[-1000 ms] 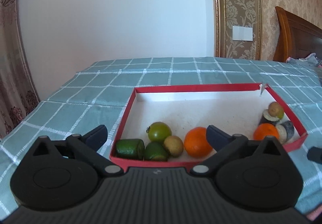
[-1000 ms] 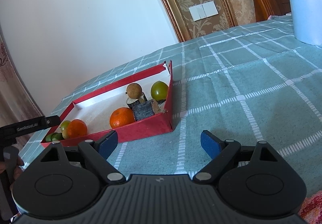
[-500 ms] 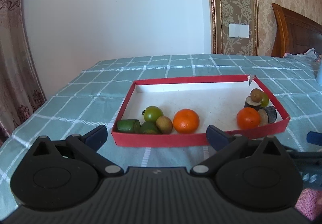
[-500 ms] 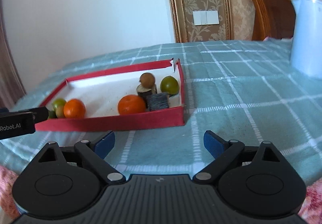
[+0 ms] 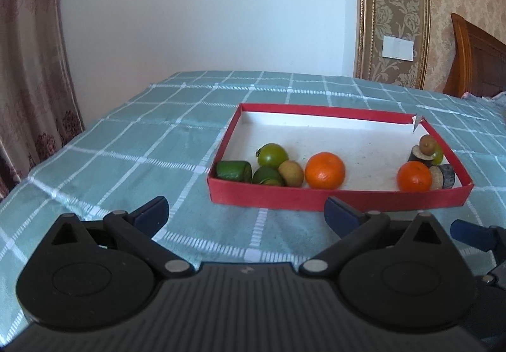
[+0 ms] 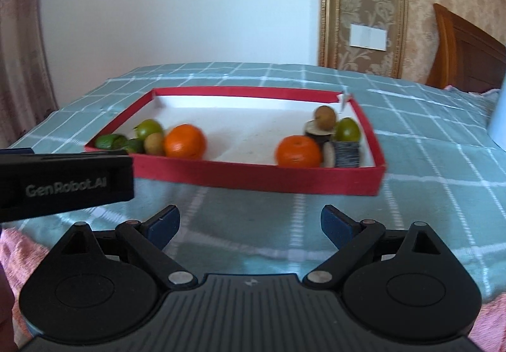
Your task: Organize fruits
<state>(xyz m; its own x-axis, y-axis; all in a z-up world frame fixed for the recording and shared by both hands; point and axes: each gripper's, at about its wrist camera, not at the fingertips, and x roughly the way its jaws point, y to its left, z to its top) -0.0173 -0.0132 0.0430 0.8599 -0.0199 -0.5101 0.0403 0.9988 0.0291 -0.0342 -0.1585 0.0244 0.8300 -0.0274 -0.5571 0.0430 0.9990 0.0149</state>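
A red tray [image 5: 341, 200] with a white floor lies on the green checked tablecloth. At its left end sit a green tomato [image 5: 272, 154], a cucumber piece [image 5: 232, 170], a kiwi [image 5: 291, 173] and an orange [image 5: 324, 170]. At the right end are a second orange [image 5: 414, 176], dark cut pieces [image 5: 446, 176] and a brown fruit [image 5: 427, 143]. My left gripper [image 5: 245, 212] is open and empty, short of the tray's front wall. My right gripper [image 6: 249, 220] is also open and empty, facing the tray [image 6: 253, 174] from the front. The left gripper's body [image 6: 63, 184] shows at the left of the right wrist view.
A white kettle [image 6: 499, 117] stands on the table at the far right. A curtain [image 5: 28, 67] hangs on the left and a wooden headboard [image 5: 474, 60] stands behind on the right. Pink cloth [image 6: 19, 247] lies near the table's front edge.
Both grippers have drawn back from the tray, which now looks farther off. The right gripper has swung left and levelled out to face the tray's front, with its jaws a little wider.
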